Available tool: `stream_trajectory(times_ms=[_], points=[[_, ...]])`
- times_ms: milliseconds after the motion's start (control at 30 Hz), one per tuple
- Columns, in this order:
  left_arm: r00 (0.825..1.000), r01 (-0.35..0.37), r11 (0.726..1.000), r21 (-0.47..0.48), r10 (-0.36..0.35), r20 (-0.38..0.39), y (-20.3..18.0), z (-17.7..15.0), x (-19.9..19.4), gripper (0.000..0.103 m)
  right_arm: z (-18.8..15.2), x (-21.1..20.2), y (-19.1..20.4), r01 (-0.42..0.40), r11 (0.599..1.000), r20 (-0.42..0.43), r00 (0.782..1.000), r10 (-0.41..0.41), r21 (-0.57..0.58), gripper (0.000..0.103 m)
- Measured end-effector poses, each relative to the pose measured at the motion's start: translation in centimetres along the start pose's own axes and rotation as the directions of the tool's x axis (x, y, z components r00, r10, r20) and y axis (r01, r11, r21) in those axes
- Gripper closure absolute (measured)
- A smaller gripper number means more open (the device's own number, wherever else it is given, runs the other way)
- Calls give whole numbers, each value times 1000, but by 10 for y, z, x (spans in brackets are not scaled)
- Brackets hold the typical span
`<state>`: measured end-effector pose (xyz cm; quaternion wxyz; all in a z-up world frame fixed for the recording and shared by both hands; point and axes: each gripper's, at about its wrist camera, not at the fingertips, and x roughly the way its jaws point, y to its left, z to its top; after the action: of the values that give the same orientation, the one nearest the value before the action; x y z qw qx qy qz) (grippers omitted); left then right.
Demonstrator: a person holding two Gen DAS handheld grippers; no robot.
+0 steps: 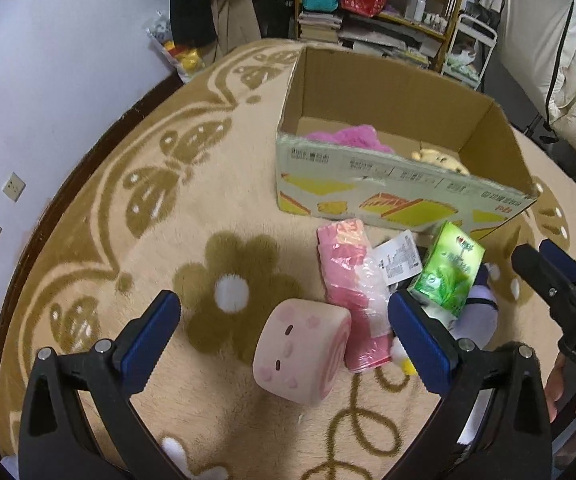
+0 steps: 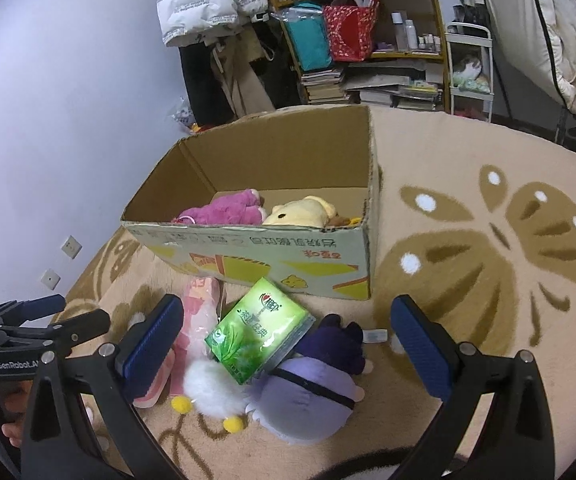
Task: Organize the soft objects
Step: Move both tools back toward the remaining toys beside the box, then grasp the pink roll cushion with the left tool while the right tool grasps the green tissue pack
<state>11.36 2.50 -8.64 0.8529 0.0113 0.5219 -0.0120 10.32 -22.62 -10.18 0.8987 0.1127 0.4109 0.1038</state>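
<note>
A cardboard box (image 1: 400, 196) (image 2: 272, 256) stands open on the rug, with a pink plush (image 2: 224, 212) and a yellow plush (image 2: 300, 212) inside. In front of it lie a pink roll-cake cushion (image 1: 300, 348), a pink plastic-wrapped pack (image 1: 352, 280), a green tissue pack (image 1: 448, 268) (image 2: 260, 328), a purple plush (image 2: 312, 392) and a white plush with yellow feet (image 2: 208, 388). My left gripper (image 1: 284, 336) is open around the roll-cake cushion, not touching it. My right gripper (image 2: 288, 340) is open above the green pack and purple plush.
A beige rug (image 2: 488, 240) with brown butterfly and flower patterns covers the floor. A white wall (image 1: 48, 80) is on the left. Cluttered shelves (image 2: 368, 40) and hanging coats (image 2: 216, 0) stand behind the box.
</note>
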Motion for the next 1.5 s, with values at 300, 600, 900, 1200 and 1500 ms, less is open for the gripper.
stream_trajectory(times_ms=[300,600,900,1200,1500], points=[[997,13,999,34,-10,-75,-9,-3,22,1,-2,16,3,-22,1000,-23,999,22,-10,0],[986,18,999,47,-10,-166,-15,-9,49,1,-4,24,4,-34,999,-37,999,33,-21,0],[972,46,999,9,-43,-230,-11,-13,68,1,-6,32,7,-56,997,-38,998,54,-55,0],[968,30,1000,8,-27,-249,-2,-14,83,29,-7,40,12,-68,992,-37,997,64,-106,1],[971,70,997,12,-66,-230,-3,-9,84,57,-8,51,14,-68,986,-42,997,62,-153,2]])
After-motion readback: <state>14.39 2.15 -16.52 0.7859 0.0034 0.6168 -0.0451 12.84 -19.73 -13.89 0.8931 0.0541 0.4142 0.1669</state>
